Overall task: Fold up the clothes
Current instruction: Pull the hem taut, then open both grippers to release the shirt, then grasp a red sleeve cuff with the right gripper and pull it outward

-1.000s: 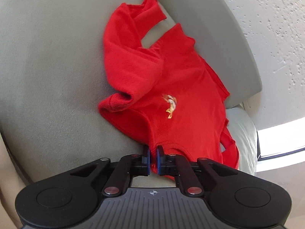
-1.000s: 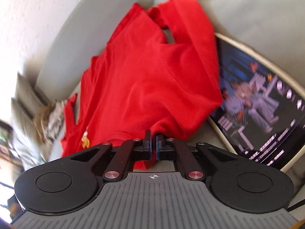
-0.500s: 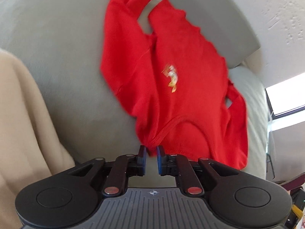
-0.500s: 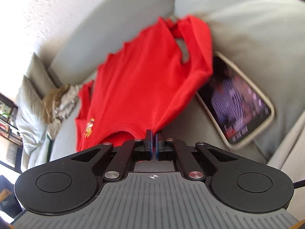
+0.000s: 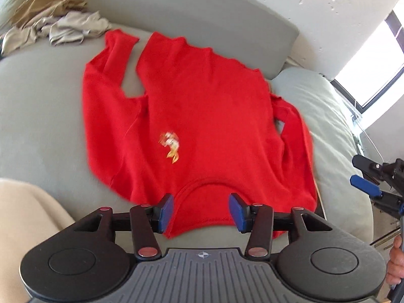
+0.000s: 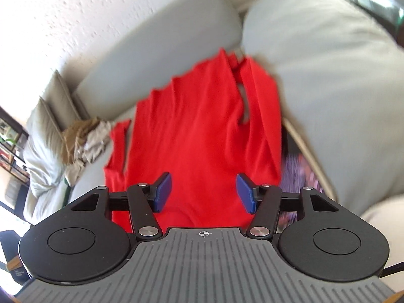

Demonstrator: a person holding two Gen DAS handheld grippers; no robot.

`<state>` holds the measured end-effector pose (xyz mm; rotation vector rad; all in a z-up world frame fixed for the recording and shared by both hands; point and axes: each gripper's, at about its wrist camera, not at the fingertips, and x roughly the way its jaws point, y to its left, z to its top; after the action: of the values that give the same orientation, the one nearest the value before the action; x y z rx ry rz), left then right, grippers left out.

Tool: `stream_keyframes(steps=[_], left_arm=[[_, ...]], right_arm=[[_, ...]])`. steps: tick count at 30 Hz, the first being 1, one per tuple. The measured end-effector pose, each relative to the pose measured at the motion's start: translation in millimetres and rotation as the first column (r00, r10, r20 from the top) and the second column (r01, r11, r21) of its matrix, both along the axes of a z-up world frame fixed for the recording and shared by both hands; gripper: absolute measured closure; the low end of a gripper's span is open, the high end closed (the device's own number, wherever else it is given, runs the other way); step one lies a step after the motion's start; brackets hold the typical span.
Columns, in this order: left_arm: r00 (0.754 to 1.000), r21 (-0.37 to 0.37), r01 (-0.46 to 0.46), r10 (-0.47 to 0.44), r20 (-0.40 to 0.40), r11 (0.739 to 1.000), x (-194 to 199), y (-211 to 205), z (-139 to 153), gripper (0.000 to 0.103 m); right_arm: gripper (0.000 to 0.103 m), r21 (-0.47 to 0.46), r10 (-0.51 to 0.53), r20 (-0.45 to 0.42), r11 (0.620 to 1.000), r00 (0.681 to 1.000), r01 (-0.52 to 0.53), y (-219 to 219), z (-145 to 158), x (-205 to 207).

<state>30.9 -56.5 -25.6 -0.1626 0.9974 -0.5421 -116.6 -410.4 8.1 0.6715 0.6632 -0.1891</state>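
Observation:
A red long-sleeved shirt [image 5: 197, 116] with a small orange chest print lies spread, front up, on a grey sofa seat [image 5: 38, 101], collar toward me and hem at the backrest. My left gripper [image 5: 200, 210] hovers above the collar, its jaws opening, nothing between the blue pads. In the right wrist view the same red shirt [image 6: 199, 136] lies below my right gripper [image 6: 203, 193], whose jaws are also opening and hold nothing. From the left wrist view the right gripper [image 5: 371, 184] shows at the right edge, off the shirt.
A heap of beige and grey clothes [image 5: 60, 25] sits at the sofa's far left. A large grey cushion [image 6: 328, 75] flanks the shirt on the right, with a printed cushion [image 6: 300, 166] partly under the shirt's right sleeve. Cream fabric [image 5: 22, 222] lies at lower left.
Both grippers were shut on the shirt's collar end; they have let go, opened and risen. The shirt now lies flat on the seat.

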Motion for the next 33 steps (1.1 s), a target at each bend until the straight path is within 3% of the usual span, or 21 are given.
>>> stream_keyframes(steps=[1,4,5,8,12,14,15,17,19,24,29,33], left_arm=[[1.000,-0.003,0.012,-0.012,0.021,1.000,2.3,-7.6,7.4,0.051],[0.999,-0.020,0.032,-0.031,0.031,0.999,15.0,-24.5,23.2,0.046],[0.999,-0.029,0.036,-0.036,0.028,0.999,18.7,-28.4,27.2,0.045],[0.999,-0.069,0.046,-0.044,0.029,0.997,35.5,-42.4,40.1,0.044],[0.992,-0.077,0.006,0.004,0.127,0.997,60.1,-56.2,55.6,0.040],[0.987,-0.066,-0.025,0.035,0.160,0.997,77.5,-66.3,56.4,0.040],[0.986,-0.075,-0.034,0.046,0.158,0.997,88.7,-72.2,53.4,0.040],[0.989,-0.089,-0.050,0.062,0.131,0.995,106.7,-80.8,42.0,0.040],[0.992,-0.075,-0.056,0.064,0.111,0.996,126.0,-90.4,25.8,0.040],[0.993,-0.007,-0.079,0.080,0.086,0.997,160.1,-97.1,-16.1,0.040],[0.994,0.025,-0.096,0.094,0.053,0.995,180.5,-88.6,-49.0,0.040],[0.995,0.014,-0.100,0.100,0.005,0.995,190.6,-81.4,-65.9,0.040]], right_arm=[[0.043,-0.020,0.003,0.011,1.000,1.000,-0.002,-4.8,8.6,5.4],[0.015,-0.082,0.014,0.036,0.997,0.999,-0.011,-18.9,32.7,23.7],[0.014,-0.103,0.018,0.045,0.995,0.999,-0.013,-23.6,40.7,29.8],[0.013,-0.168,0.032,0.043,0.985,0.999,-0.025,-37.3,61.6,53.0],[0.013,-0.232,0.094,0.017,0.969,0.995,-0.088,-54.3,78.7,105.6],[0.019,-0.251,0.116,0.003,0.961,0.993,-0.112,-65.6,80.6,137.6],[0.023,-0.235,0.109,-0.008,0.966,0.994,-0.108,-73.9,75.4,156.4],[0.044,-0.192,0.093,-0.029,0.977,0.995,-0.097,-91.4,63.2,195.0],[0.058,-0.117,0.058,-0.052,0.991,0.997,-0.063,-111.6,42.7,233.8],[0.058,-0.005,0.021,-0.154,1.000,0.988,-0.022,-145.9,-28.2,323.3],[0.058,-0.125,-0.058,-0.273,0.992,0.960,0.024,-164.9,-90.2,378.9],[0.062,-0.116,-0.022,-0.237,0.993,0.971,-0.006,-174.7,-110.6,399.0]])
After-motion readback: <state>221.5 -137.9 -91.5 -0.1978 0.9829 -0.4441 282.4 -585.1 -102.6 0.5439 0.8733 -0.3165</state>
